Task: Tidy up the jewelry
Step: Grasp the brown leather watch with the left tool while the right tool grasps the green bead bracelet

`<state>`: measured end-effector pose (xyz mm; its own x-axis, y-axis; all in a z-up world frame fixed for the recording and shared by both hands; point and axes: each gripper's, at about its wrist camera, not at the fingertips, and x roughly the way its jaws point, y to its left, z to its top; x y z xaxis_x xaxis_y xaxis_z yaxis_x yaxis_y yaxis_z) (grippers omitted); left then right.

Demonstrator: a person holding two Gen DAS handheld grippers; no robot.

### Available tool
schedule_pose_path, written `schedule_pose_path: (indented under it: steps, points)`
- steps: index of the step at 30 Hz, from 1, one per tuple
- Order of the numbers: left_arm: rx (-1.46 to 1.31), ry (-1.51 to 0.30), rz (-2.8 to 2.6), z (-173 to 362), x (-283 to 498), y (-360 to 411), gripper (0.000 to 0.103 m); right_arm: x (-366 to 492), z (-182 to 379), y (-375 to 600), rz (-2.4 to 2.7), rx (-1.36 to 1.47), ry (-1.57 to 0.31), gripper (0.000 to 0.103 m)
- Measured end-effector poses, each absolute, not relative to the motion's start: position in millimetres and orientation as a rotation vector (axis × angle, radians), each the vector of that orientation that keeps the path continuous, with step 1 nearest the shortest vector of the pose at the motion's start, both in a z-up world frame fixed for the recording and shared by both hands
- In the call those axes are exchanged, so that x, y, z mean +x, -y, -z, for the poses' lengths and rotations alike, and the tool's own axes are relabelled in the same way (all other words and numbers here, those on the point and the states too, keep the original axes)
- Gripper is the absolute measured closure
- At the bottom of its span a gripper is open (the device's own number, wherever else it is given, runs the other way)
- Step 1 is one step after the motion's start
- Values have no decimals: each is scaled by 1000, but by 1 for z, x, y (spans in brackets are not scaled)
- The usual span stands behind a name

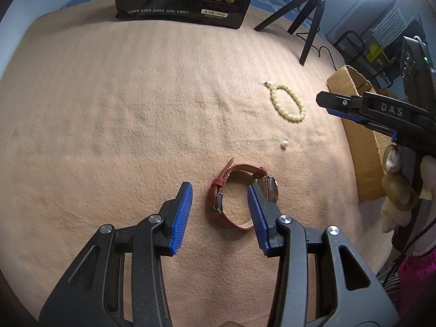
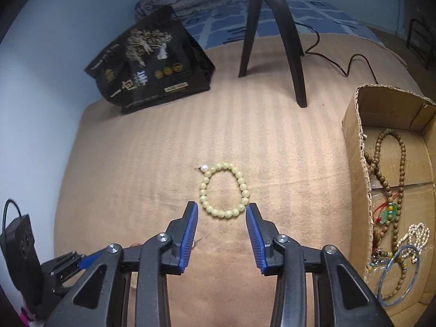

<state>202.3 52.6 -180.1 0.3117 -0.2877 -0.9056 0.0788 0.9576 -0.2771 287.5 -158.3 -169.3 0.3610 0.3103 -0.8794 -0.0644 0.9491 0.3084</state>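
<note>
Left tool (image 1: pixel 220 194) tilted down — over watch (image 1: pixel 245 190)

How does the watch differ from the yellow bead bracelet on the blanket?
The watch is a red strap with a round metal case; the bracelet is a ring of pale yellow beads. The watch stands on edge, its loop upright; the bracelet lies flat. The watch sits between the open fingers of the left gripper; the bracelet lies just ahead of the right gripper, outside its fingers. Both rest on the blanket, outside the box.
</note>
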Motion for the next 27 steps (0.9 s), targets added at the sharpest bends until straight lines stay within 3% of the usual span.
schedule_pose_path:
  steps: [8, 23, 27]
  points:
    - [-200, -1251, 242, 188, 206, -54, 60, 300, 184, 155, -196, 202, -1203, 72]
    - [-186, -1269, 233, 199, 213, -51, 75, 317, 207, 142, -185, 152, -1228, 77]
    - [-173, -1267, 229, 199, 213, -50, 83, 318, 213, 138, -180, 127, -1229, 84]
